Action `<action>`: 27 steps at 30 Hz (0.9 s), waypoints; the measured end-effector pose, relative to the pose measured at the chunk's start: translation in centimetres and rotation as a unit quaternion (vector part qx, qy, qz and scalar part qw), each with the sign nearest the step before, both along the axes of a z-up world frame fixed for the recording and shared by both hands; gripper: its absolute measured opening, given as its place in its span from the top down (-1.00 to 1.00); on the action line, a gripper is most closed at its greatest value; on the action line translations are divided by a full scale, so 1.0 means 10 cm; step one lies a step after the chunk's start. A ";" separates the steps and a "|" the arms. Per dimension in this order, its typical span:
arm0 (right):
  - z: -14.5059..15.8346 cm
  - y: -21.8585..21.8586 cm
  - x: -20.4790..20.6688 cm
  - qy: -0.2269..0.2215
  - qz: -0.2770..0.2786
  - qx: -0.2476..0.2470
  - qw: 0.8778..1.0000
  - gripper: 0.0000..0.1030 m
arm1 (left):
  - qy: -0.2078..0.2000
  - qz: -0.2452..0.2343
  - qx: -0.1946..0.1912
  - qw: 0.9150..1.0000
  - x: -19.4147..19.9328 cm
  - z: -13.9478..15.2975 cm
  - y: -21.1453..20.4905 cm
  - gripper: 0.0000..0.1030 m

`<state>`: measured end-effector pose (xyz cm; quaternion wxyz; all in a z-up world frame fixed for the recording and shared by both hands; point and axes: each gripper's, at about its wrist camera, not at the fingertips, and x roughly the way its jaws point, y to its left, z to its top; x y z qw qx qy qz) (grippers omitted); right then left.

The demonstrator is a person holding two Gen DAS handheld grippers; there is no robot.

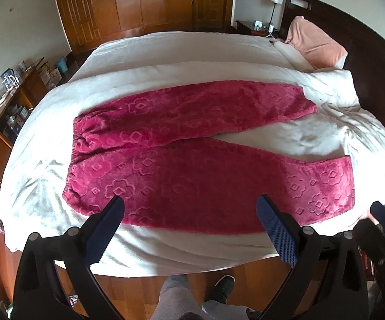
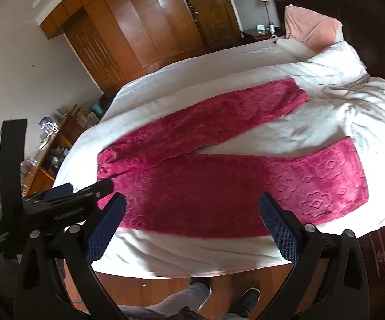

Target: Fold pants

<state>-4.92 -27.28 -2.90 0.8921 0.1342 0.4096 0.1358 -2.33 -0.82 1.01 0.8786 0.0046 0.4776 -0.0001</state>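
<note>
The pants (image 1: 192, 154) lie spread flat on the bed (image 1: 165, 58), waistband to the left, both legs running out to the right and splayed apart in a V, with a wedge of white cover showing between them. Nothing is folded yet, so by my reading this is the very start: the approach before the first fold.

The left hand-held gripper (image 1: 189, 213) hovers over the near leg toward the waistband end, jaws wide apart and empty. The right hand-held gripper (image 2: 192, 210) hangs over the same near leg further right, toward the cuff, jaws likewise spread with nothing between them. Neither looks to be touching the fabric (the fisheye makes height hard to call).

What comes next, I'd judge, is a leg-on-leg fold: pinch the near edge at the waistband corner (image 1: 68, 196) and at the near cuff (image 1: 336, 186), lift together, and carry the near leg across to lie on the far leg (image 1: 219, 104). The fleece looks thick and plush, so the jaws will need a deep bite on the edge to avoid slipping off.
</note>
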 end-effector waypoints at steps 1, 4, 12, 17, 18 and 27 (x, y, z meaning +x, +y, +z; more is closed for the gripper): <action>0.00 0.00 0.00 0.002 0.003 0.002 1.000 -0.95 | -0.002 0.001 0.000 1.000 0.01 0.00 0.00 -0.90; -0.02 0.00 0.03 0.009 0.004 0.004 1.000 -0.95 | -0.004 0.004 -0.001 1.000 0.03 0.01 0.01 -0.90; -0.05 0.02 0.14 0.016 0.004 0.000 1.000 -0.95 | -0.001 0.010 0.000 1.000 0.14 -0.01 0.04 -0.90; -0.08 0.02 0.28 0.020 -0.013 -0.008 1.000 -0.95 | 0.004 0.018 0.001 1.000 0.22 -0.04 0.15 -0.90; -0.09 0.01 0.32 0.023 -0.017 -0.007 1.000 -0.95 | 0.005 0.020 0.002 1.000 0.25 -0.04 0.17 -0.91; -0.16 0.15 0.62 0.033 -0.021 -0.016 0.999 -0.95 | 0.016 0.031 0.003 0.999 0.47 -0.12 0.39 -0.90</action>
